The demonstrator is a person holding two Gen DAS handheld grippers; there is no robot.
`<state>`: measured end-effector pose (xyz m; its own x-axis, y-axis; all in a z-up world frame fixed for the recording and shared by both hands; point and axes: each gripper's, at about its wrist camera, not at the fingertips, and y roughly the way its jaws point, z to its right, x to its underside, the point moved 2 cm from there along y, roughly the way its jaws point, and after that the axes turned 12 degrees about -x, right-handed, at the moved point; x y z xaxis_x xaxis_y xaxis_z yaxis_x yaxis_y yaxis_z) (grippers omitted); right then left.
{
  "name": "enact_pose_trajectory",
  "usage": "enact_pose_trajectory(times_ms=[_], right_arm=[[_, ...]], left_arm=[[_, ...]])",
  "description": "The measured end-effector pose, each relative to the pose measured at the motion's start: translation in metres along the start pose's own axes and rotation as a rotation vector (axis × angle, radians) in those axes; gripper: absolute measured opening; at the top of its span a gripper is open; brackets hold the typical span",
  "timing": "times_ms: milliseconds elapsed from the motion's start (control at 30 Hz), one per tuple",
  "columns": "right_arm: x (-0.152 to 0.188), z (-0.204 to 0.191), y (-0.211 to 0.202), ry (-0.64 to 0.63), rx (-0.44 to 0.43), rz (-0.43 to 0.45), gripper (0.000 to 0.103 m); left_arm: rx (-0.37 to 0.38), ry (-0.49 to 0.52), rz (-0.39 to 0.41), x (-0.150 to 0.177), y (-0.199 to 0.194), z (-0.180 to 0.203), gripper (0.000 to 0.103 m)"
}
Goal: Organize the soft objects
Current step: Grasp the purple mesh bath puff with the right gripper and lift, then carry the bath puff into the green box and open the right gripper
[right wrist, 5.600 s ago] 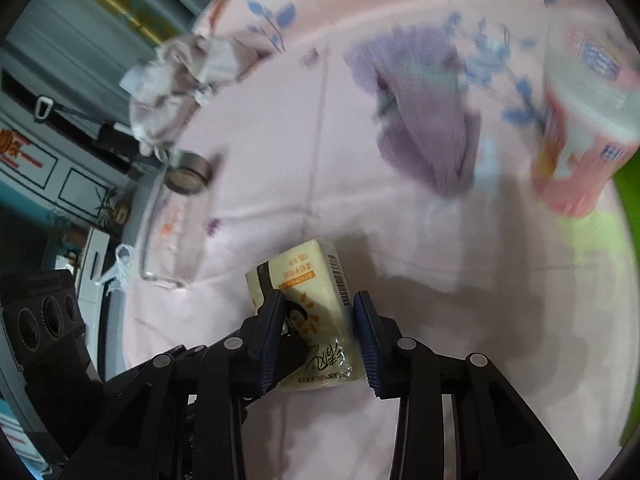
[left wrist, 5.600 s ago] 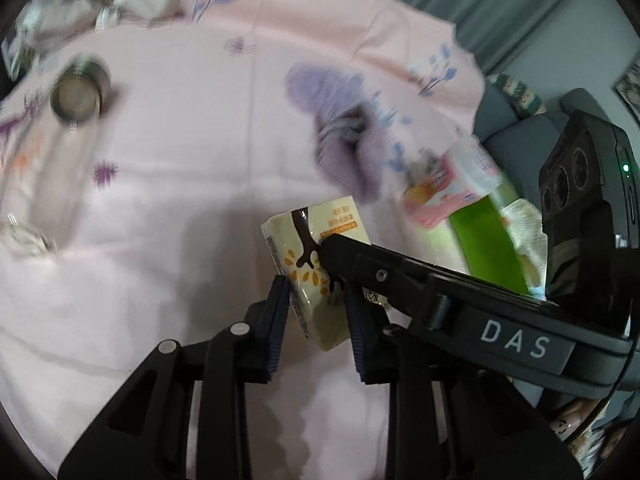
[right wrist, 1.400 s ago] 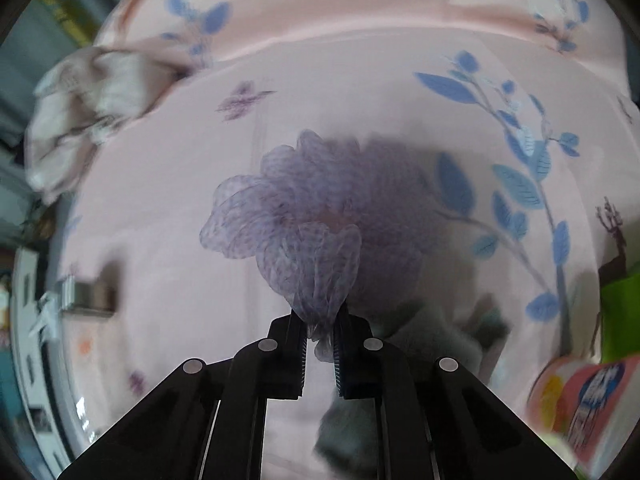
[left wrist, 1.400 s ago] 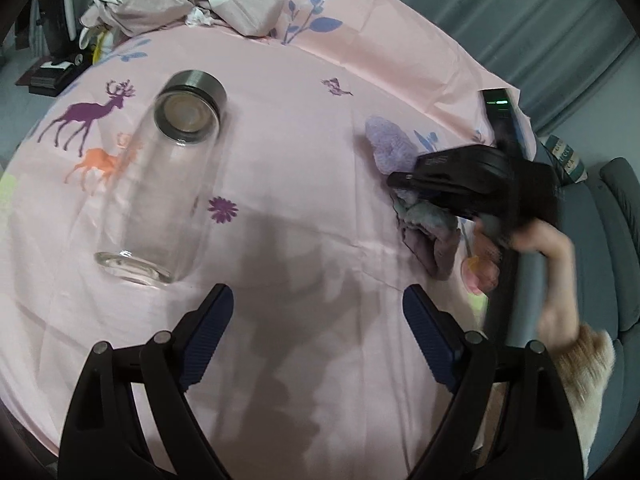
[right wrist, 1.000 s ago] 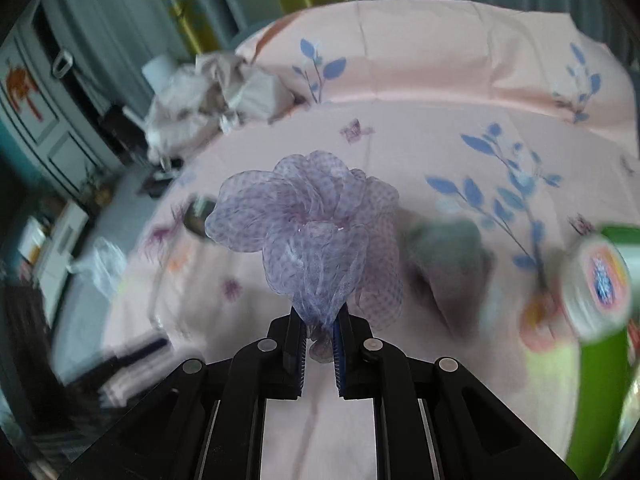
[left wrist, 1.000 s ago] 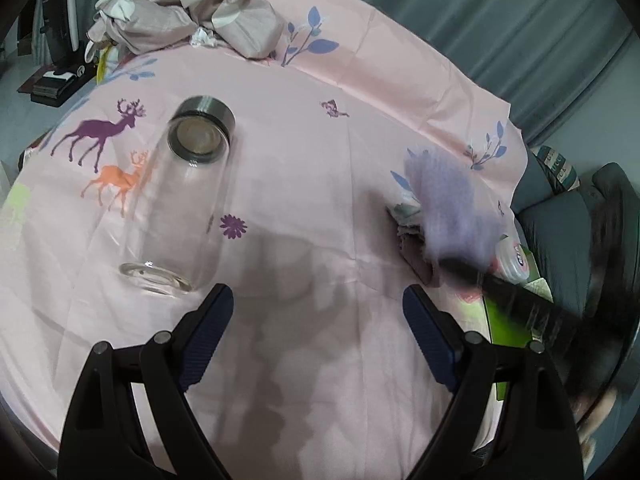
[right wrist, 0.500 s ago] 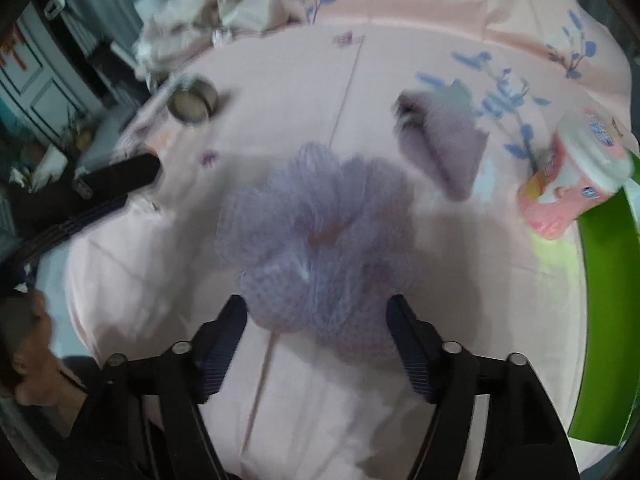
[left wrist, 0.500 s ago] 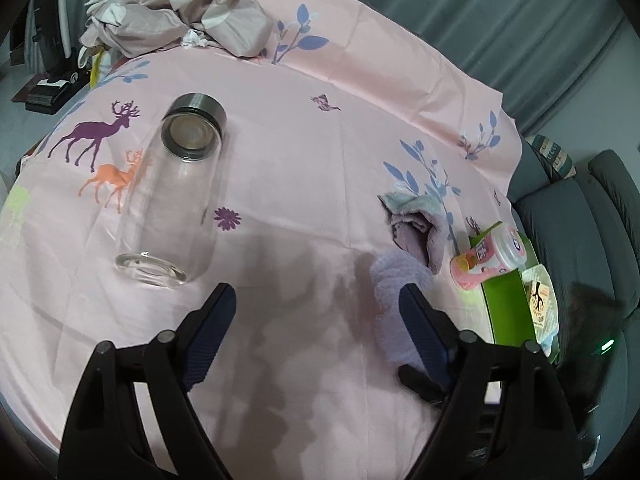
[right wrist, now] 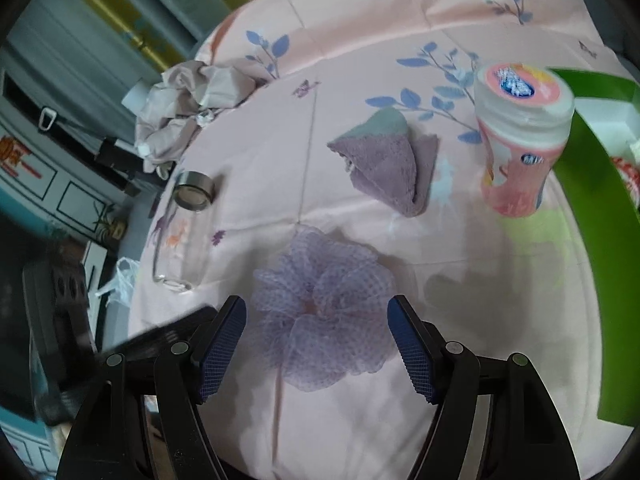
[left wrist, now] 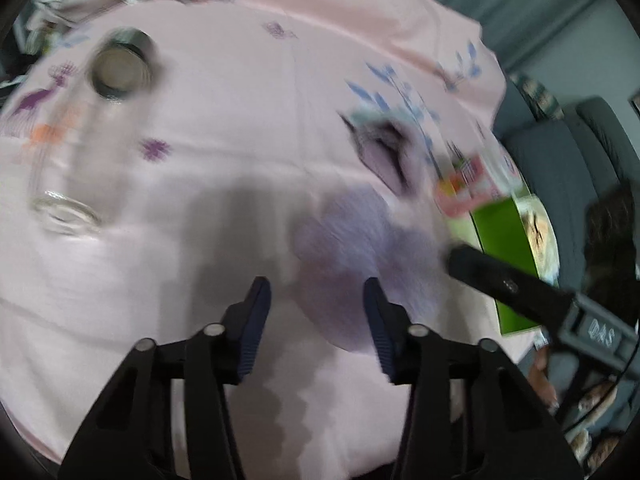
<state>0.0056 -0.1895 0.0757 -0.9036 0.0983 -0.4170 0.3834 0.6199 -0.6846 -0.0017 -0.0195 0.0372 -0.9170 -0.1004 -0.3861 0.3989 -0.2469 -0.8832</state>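
In the left wrist view, which is blurred, the left gripper (left wrist: 316,308) hangs over the pink cloth (left wrist: 240,80) that covers the counter. Its jaws have just been closing and stand partly apart. The lilac pouf (left wrist: 356,256) lies on the cloth just ahead of them, its near edge reaching between the fingertips; the pads seem clear of it, though the blur makes that hard to judge. A glass bottle (left wrist: 80,136) lies on its side toward the left edge of the counter. A folded towel (left wrist: 384,148) sits beyond the pouf, with a pink tub (left wrist: 476,184) to its right and a green tray (left wrist: 508,248) at the right edge. The right gripper's dark arm crosses in front of the tray.

In the right wrist view, the right gripper (right wrist: 316,340) is released, its jaws wide apart. The pouf (right wrist: 324,312) rests on the cloth (right wrist: 400,20) between the two fingers, touching neither pad. Past it lies the towel (right wrist: 384,164), purple with a grey-green corner. The tub (right wrist: 520,136) stands to the right, just beside the tray (right wrist: 592,200). The bottle (right wrist: 184,232) lies near the left edge, and crumpled fabric (right wrist: 188,100) sits at the far left corner.
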Motion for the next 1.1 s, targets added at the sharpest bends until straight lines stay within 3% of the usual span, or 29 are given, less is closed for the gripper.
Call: enact_pose_trajectory(times_ms=[233,333,433,500,600,833,967,1100], right_arm=[[0.005,0.017,0.039,0.037,0.084,-0.086,0.074],[0.007,0.021,0.051,0.042,0.084,-0.105,0.071],[0.007,0.016,0.056,0.003,0.058,-0.114,0.046],[0.008,0.019,0.059,0.019,0.045,-0.111,0.032],[0.007,0.017,0.05,0.022,-0.001,-0.076,0.022],[-0.008,-0.009,-0.027,-0.044,-0.058,0.126,0.021],[-0.024,-0.017,-0.092,-0.073,-0.069,0.287,0.021],[-0.044,0.002,-0.146,-0.043,-0.04,0.421,0.021]], left_arm=[[-0.004,0.017,-0.082,0.009,0.033,0.014,0.024],[-0.018,0.026,-0.058,0.007,0.036,0.018,0.02],[-0.001,0.038,-0.04,0.004,0.036,0.023,0.011],[-0.007,0.054,-0.028,0.005,0.035,0.03,0.01],[-0.027,0.098,0.021,0.002,0.023,0.044,0.009],[0.059,0.2,0.183,-0.017,-0.041,0.089,0.008],[0.106,0.308,0.294,-0.035,-0.077,0.141,0.008],[0.162,0.397,0.334,-0.053,-0.088,0.197,0.008]])
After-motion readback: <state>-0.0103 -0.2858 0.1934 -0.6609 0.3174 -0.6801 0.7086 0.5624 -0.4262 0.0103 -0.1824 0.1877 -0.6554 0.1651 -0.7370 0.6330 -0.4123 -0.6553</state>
